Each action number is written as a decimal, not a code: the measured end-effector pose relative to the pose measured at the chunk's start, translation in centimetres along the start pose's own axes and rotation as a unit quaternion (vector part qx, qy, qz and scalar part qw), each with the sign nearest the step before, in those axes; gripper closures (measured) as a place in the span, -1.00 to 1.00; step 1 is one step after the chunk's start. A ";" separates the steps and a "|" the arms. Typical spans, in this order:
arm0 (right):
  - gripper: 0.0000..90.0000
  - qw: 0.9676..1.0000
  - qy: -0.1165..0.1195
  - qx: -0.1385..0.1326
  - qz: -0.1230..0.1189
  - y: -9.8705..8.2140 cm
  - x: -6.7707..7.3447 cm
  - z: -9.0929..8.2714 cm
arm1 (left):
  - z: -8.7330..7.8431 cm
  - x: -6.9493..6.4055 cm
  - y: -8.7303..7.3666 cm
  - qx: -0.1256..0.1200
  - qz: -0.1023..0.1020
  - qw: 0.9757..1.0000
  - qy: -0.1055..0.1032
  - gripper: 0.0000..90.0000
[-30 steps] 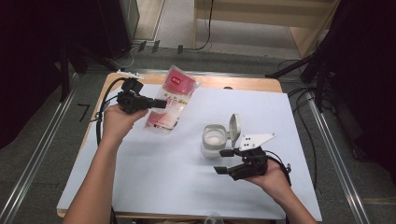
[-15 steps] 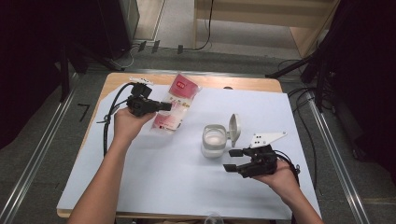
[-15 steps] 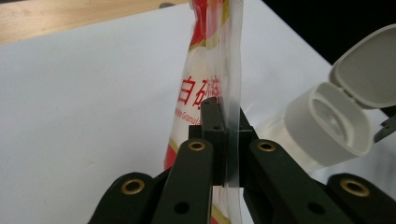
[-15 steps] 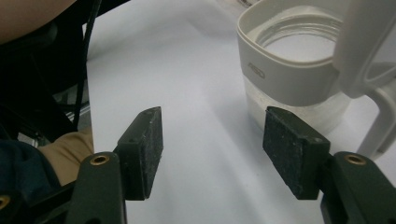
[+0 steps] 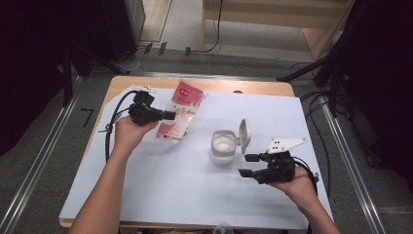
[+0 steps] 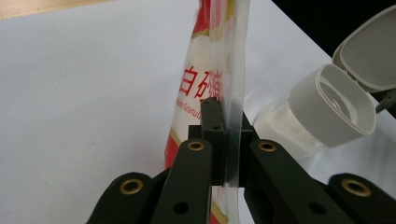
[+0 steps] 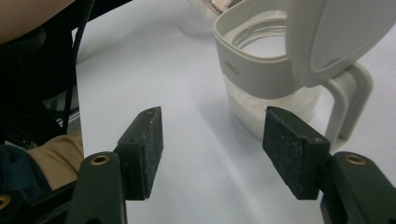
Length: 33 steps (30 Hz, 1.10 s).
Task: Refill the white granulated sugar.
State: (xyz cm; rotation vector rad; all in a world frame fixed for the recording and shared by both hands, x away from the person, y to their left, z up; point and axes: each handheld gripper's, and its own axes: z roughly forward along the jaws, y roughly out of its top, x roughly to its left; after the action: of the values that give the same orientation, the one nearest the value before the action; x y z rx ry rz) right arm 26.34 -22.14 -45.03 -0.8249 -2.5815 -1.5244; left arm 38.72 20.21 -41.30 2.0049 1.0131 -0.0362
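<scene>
Pinching sugar bag (image 5: 179, 111) lengthwise toward table's far edge, left gripper (image 5: 168, 115).

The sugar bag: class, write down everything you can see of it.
The bag is a clear plastic pouch with red and white print and Chinese characters. It lies at the far left of the white sheet, beside the open jar but apart from it. The left gripper is shut on its clear edge.
</scene>
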 end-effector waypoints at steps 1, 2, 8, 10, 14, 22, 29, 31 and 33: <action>-0.14 1.000 -0.002 -0.001 0.003 0.0 0.0 -0.1 | -0.1 0.1 -0.1 0.000 0.001 1.000 -0.001 1.00; -0.14 1.000 -0.006 -0.001 0.003 0.0 -0.1 -0.2 | -0.3 0.1 -0.3 0.004 0.002 1.000 0.005 1.00; -0.14 1.000 -0.016 -0.007 0.012 -0.3 -0.4 -0.8 | -1.3 0.3 -1.2 0.004 -0.009 1.000 0.003 1.00; -0.13 1.000 -0.021 -0.008 0.010 -0.5 -0.6 -1.0 | -1.5 0.4 -1.6 0.008 -0.011 1.000 -0.001 1.00; -0.13 0.999 -0.030 -0.010 0.017 -0.6 -1.1 -1.4 | -2.0 0.4 -2.4 0.011 -0.009 1.000 -0.006 1.00; -0.13 0.999 -0.043 -0.015 0.021 -0.8 -1.4 -1.8 | -2.8 0.3 -4.0 0.013 0.006 1.000 -0.013 0.98; -0.12 0.998 -0.052 -0.016 0.021 -0.9 -1.6 -1.9 | -3.1 0.2 -4.9 0.016 0.006 1.000 -0.016 0.95; -0.12 0.998 -0.054 -0.015 0.021 -0.9 -1.6 -1.9 | -3.2 0.2 -5.1 0.016 0.002 1.000 -0.014 0.95; -0.12 0.998 -0.055 -0.014 0.021 -0.9 -1.7 -1.9 | -3.3 0.3 -5.4 0.011 0.003 1.000 -0.011 0.95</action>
State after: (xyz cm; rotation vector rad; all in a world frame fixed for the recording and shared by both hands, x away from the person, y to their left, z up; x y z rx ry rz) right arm 26.89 -24.77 -45.26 -0.9867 -2.6057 -1.5511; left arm 34.19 24.31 -43.08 2.0231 0.9973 -0.0669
